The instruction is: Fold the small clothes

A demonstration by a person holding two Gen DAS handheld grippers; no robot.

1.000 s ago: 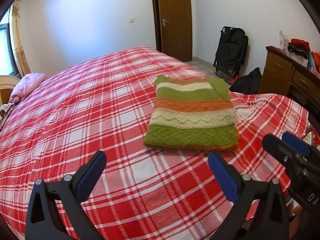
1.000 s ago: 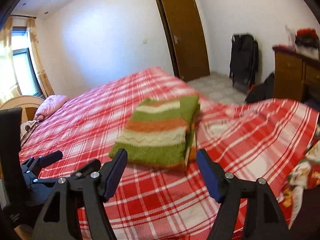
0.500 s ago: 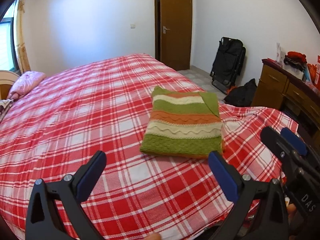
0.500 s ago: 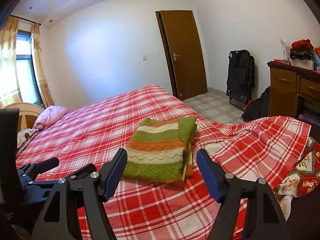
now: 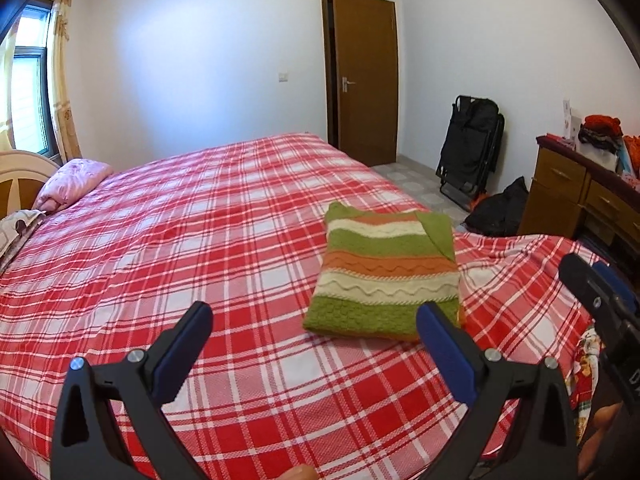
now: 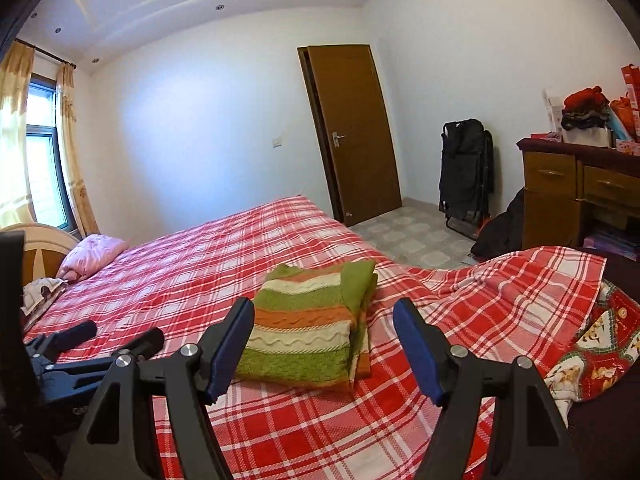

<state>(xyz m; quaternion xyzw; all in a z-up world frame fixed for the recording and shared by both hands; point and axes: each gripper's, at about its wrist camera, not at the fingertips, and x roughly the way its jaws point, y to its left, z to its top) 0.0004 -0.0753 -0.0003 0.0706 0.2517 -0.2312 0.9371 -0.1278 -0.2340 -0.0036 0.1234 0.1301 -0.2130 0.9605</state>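
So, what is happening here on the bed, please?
A person holds a two-finger gripper in each hand. A striped knitted sweater lies already folded into a neat rectangle on the red plaid bedspread. The left gripper and the right gripper are both open, hold nothing and hang above the bedspread, short of the sweater. The fold looks finished.

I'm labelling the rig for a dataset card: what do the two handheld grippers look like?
Both match: the left gripper and right gripper have black angular plastic fingers with triangular cut-outs, silver screw heads and blue pads. White lettering marks the right one's body. No cables or sleeves show.
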